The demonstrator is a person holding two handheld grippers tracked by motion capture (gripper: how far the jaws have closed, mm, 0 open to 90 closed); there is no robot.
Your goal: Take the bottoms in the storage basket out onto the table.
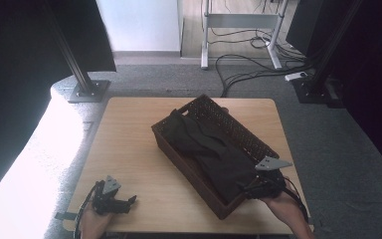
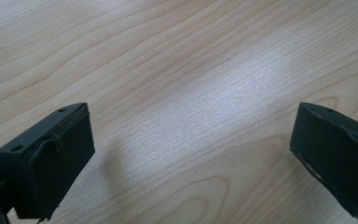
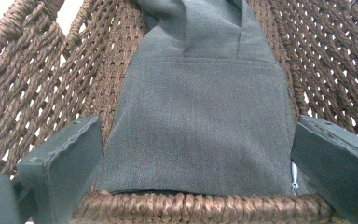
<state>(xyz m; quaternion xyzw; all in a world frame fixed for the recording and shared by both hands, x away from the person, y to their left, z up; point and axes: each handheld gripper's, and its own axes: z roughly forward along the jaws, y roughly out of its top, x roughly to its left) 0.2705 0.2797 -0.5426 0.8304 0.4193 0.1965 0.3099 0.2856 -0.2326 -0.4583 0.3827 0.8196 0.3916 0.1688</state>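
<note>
In the basket (image 1: 231, 134), dark cloth (image 3: 200, 116) hides its floor.

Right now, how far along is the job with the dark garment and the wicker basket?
Done: the dark garment lies inside the wicker basket, one end draped toward the near rim. In hand: the right hand-held gripper is open at that rim, jaws either side of the cloth, not clamped. The left hand-held gripper is open over bare table. Left: grasping the cloth, probably.

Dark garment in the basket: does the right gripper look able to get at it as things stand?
Probably yes. The right gripper sits at the wicker basket's near rim with its jaws open, the dark garment lying between them. Nothing covers the cloth; only the rim lies just below.
</note>
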